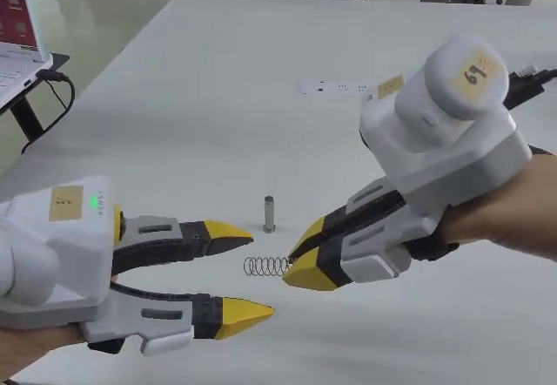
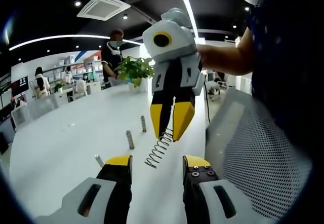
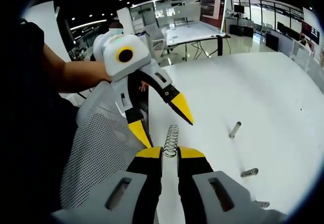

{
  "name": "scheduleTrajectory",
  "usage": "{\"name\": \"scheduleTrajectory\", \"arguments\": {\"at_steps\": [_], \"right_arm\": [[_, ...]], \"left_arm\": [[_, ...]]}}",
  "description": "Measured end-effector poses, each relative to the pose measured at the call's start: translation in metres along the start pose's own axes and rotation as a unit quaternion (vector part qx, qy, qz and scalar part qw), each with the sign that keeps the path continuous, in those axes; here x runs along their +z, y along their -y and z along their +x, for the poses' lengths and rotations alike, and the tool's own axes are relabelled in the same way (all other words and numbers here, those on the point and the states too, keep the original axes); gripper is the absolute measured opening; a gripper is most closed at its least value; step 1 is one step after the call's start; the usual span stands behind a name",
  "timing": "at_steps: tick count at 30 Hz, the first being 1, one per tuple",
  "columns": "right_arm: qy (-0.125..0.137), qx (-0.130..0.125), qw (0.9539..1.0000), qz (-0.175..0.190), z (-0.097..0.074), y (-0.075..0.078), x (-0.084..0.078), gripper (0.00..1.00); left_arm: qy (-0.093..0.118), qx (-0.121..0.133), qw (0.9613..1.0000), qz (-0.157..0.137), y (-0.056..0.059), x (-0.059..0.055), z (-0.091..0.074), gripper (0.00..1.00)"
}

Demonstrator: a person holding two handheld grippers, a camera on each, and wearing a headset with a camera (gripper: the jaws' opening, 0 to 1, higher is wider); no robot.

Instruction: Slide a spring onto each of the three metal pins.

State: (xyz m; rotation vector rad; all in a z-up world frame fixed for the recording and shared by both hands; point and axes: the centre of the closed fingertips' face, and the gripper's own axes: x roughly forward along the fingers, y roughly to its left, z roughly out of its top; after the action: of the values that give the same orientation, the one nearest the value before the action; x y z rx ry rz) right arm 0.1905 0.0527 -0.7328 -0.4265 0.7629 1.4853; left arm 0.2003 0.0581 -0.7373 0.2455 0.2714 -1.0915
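Right claw (image 1: 291, 265) grips a spring (image 1: 265, 266) near an upright pin (image 1: 269, 213); left claw (image 1: 258, 272) gapes wide.

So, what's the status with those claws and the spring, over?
Right gripper shut on the spring. Left gripper open, at its free end. Pin upright, bare, just beyond. Nothing between them.

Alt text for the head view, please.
The right hand-held gripper is shut on one end of a spring at a white table. The left hand-held gripper is open opposite it, and a pin stands upright just behind.
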Motion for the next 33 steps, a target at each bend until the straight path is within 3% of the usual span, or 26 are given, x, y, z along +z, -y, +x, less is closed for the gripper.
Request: {"name": "scheduleTrajectory", "arguments": {"at_steps": [5, 12, 19, 25, 27, 33], "right_arm": [[-0.002, 0.006, 0.9996, 0.028, -0.002, -0.001, 0.001, 0.08], [-0.006, 0.011, 0.9991, 0.041, -0.002, -0.004, 0.002, 0.08], [0.000, 0.008, 0.9989, 0.047, -0.004, -0.005, 0.007, 0.08], [0.017, -0.019, 0.9996, -0.013, -0.007, -0.006, 0.018, 0.08], [0.013, -0.028, 0.9982, -0.052, -0.007, -0.006, 0.020, 0.08], [-0.014, -0.043, 0.9930, -0.109, -0.007, -0.009, 0.020, 0.08]], "left_arm": [[-0.001, -0.004, 0.9997, 0.025, 0.002, 0.002, 0.003, 0.17], [-0.012, -0.006, 0.9983, 0.057, 0.005, -0.001, 0.007, 0.09], [-0.010, 0.000, 0.9983, 0.057, 0.003, -0.001, 0.006, 0.05], [-0.003, 0.004, 0.9992, 0.038, 0.002, 0.002, 0.006, 0.04], [-0.003, 0.005, 0.9994, 0.034, 0.001, 0.003, 0.006, 0.03], [-0.006, -0.003, 0.9993, 0.038, 0.004, 0.004, 0.007, 0.02]]}}
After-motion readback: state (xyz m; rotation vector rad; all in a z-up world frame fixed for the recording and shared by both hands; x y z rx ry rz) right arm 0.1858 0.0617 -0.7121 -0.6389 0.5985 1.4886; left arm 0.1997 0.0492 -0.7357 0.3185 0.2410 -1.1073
